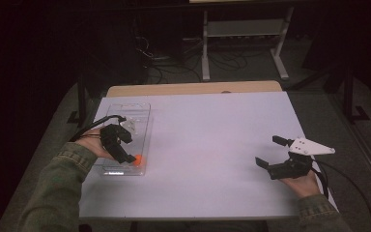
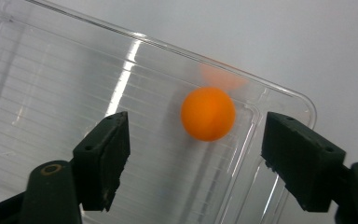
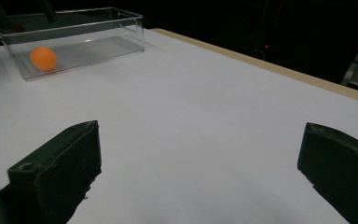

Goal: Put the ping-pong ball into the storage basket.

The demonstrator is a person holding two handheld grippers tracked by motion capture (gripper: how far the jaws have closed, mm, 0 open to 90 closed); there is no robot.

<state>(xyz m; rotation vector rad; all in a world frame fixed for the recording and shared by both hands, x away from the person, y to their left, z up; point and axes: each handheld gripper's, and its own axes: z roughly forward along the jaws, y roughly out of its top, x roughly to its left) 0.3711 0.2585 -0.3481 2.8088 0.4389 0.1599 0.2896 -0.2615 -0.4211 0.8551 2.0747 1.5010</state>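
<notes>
An orange ball lies in the near end of a clear plastic tray at the table's left. My left gripper hangs over that end of the tray, open. In the left gripper view the ball rests on the tray floor between and beyond the two black jaws, and neither pad touches it. My right gripper is at the table's right, held just above the white surface, open and with nothing in it. In the right gripper view, ball and tray sit far off at the upper left.
The white tabletop has a wooden strip along its far edge. Behind it stand a white desk frame and cables on a dark floor. Black cables trail from both grippers.
</notes>
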